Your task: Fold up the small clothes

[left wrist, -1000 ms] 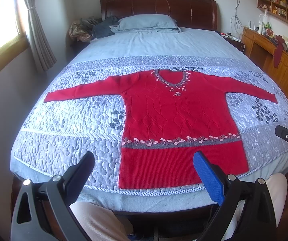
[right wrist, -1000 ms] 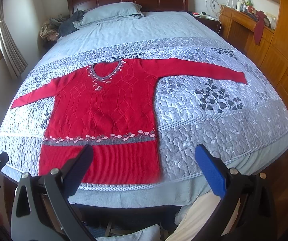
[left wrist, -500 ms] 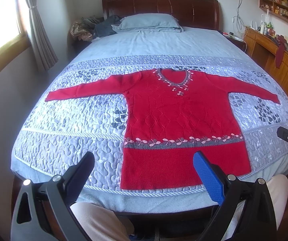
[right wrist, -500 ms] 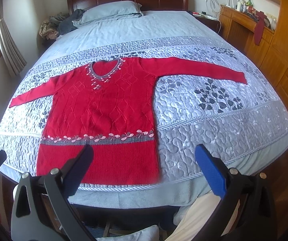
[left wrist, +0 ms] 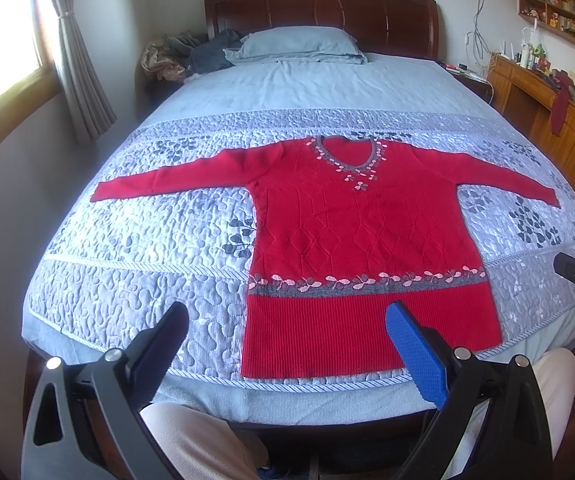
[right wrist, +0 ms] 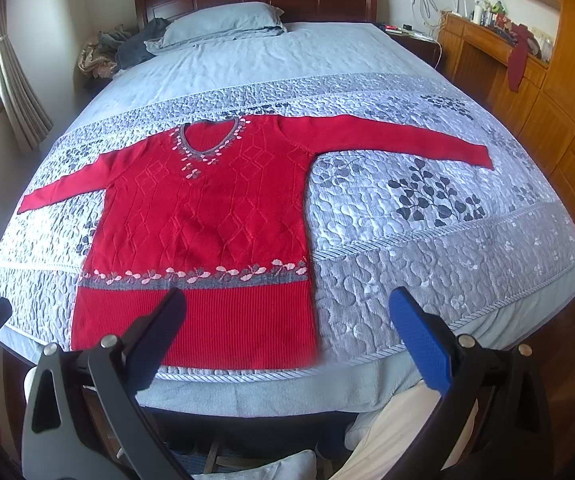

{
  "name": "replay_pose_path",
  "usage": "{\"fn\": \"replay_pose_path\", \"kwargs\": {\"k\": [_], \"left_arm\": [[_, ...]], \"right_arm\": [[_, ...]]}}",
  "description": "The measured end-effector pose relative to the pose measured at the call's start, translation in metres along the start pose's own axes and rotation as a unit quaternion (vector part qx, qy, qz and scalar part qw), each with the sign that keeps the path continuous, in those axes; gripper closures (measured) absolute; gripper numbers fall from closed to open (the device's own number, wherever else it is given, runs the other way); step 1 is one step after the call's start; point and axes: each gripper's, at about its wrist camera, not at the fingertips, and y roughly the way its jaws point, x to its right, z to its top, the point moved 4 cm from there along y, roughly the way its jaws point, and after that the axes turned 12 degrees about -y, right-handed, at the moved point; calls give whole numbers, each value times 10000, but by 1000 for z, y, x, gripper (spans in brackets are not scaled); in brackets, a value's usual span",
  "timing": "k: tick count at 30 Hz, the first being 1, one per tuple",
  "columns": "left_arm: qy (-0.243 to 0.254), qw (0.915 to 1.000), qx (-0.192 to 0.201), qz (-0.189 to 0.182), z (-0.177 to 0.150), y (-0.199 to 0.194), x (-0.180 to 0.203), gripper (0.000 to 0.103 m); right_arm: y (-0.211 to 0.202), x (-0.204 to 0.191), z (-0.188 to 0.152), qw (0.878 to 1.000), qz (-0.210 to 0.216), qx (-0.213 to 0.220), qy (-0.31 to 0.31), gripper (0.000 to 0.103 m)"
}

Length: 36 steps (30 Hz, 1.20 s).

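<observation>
So the red sweater is laid flat, front up, on the quilted bedspread near the foot of the bed, both sleeves stretched straight out to the sides and the neckline pointing at 12 o'clock toward the pillow. The hem sits right along the near edge of the quilt.

It's a knit, so I'd guess soft, floppy and fairly light, with a bit of stretch. It won't hold any shape when lifted, and the ribbed hem band will probably sag if grabbed from only one corner. The quilt looks textured, so the knit may drag a little rather than slide. Best grips to my eye: a sleeve cuff, or a hem corner plus the shoulder on the same side, pinching through both layers.

Left tongs are spread wide with nothing in them, hovering over the hem's 7 o'clock corner. Right tongs are also gaping and empty, over the hem's 5 o'clock corner.

Hard to see: the back of the sweater, obviously. Fisheye bends the sleeves, so I can't judge whether they're truly straight. Stuff on the desk at 2 o'clock is too small to identify.
</observation>
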Motion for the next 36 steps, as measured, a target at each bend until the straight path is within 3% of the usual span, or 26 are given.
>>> {"fn": "replay_pose_path", "kwargs": {"k": [36], "left_arm": [[-4,10000,-30,61,6,7,-4,4]], "right_arm": [[10,0,5,10000,-33,-57,-45,3]]}}
